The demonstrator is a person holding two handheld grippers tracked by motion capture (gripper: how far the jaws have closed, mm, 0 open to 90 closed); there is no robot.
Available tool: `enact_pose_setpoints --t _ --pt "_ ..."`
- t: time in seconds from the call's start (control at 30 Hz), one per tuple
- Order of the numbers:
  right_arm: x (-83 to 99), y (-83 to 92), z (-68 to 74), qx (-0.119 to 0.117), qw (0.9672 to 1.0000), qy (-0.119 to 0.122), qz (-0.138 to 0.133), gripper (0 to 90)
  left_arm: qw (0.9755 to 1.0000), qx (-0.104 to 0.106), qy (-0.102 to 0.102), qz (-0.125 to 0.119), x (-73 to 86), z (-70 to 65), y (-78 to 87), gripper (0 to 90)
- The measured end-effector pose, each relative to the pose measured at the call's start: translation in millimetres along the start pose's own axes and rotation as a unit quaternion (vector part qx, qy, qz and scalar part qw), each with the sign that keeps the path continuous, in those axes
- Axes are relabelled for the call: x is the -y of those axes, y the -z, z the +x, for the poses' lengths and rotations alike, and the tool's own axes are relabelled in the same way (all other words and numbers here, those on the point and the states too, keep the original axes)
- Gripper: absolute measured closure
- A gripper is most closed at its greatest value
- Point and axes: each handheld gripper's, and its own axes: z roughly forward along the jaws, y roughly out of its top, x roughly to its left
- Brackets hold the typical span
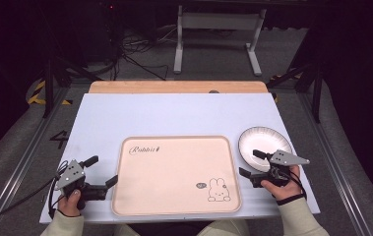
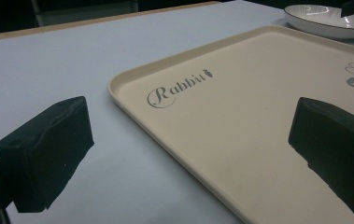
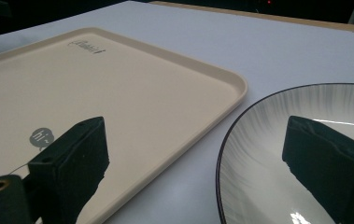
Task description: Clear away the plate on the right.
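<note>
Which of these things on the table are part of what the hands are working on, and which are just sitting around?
Part of the work:
- plate, straddled by the open right gripper
- beige rabbit tray, whose left edge the open left gripper straddles

Just around:
- white table
- wooden board at its far edge
- metal stand and cables on the floor

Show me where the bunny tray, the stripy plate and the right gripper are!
Rabbit tray (image 1: 174, 167), high view: bare middle of its beige surface.
Striped plate (image 1: 260, 140), high view: its far inner part.
Right gripper (image 1: 251, 162), high view: midway between its open jaw tips, over the plate's near-left rim.
</note>
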Motion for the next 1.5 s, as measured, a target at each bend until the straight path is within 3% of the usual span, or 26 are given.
enact_pose_setpoints --t 0.13,0.33,0.47,0.6,0.73,1.17,1.5 --pt "0.3 1.1 -1.6 -0.002 1.0 -0.009 -0.004 6.9 1.0 0.001 -0.001 -0.001 0.1 -0.3 -0.1 0.3" --pt "0.0 0.9 -0.2 -0.006 1.0 0.001 -0.002 10.2 1.0 0.001 -0.001 0.002 -0.2 0.0 -0.1 0.3" --pt "-0.7 3.0 -2.2 -0.004 0.9996 -0.021 -0.017 11.1 1.0 0.0 -0.001 0.002 -0.2 0.0 -0.2 0.3" --pt "-6.4 5.6 -3.3 -0.001 0.9995 -0.02 -0.025 11.0 1.0 -0.001 -0.001 0.002 -0.2 -0.2 -0.4 0.3" --pt "-10.4 9.1 -5.7 0.012 0.9996 -0.011 -0.022 11.0 1.0 -0.001 -0.002 0.001 -0.1 -0.3 -0.5 0.3" --pt "-18.9 19.3 -15.7 0.029 0.999 -0.019 -0.03 11.0 1.0 -0.001 -0.002 0.002 -0.2 -0.3 -0.6 0.3" --pt "-25.8 30.6 -34.5 0.054 0.998 -0.027 -0.02 11.6 1.0 -0.002 -0.001 0.002 -0.2 -0.3 -0.6 0.3"
